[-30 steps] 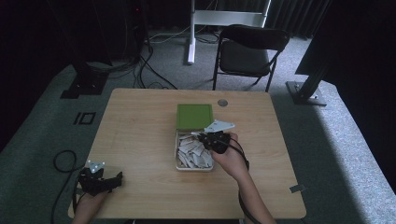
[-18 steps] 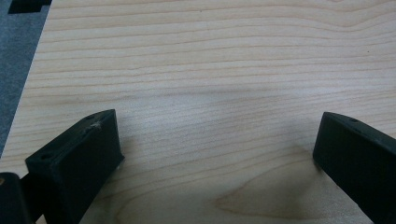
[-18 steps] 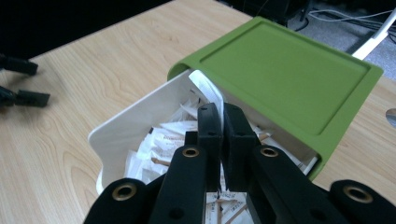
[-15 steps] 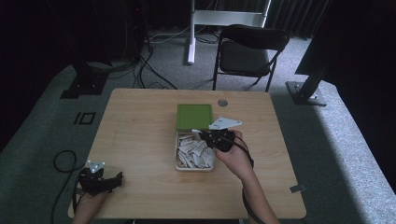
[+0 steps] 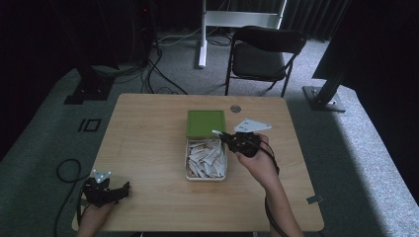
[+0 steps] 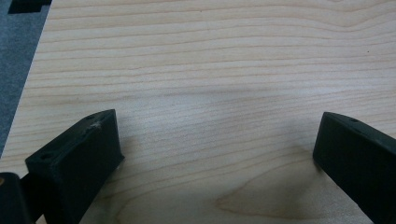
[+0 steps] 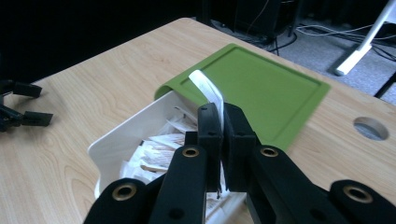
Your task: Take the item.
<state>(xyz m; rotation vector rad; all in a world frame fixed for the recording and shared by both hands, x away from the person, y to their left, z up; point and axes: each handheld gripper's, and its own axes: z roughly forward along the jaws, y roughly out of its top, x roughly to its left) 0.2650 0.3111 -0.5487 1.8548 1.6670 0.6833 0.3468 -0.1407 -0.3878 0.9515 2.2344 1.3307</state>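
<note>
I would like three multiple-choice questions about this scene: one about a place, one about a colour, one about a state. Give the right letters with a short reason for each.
1. Where does the lid lie?
A. beyond the box, touching it
B. on the chair
C. at the table's left edge

2. What colour is the lid?
A. red
B. green
C. blue

3. How do the jaws of the left hand-held gripper stand?
A. shut on a packet
B. shut on nothing
C. wide apart, nothing between

Answers:
1 A: the high view shows it against the box's far end.
2 B: it is green in the right gripper view too.
3 C: the left gripper view shows bare table between them.
</note>
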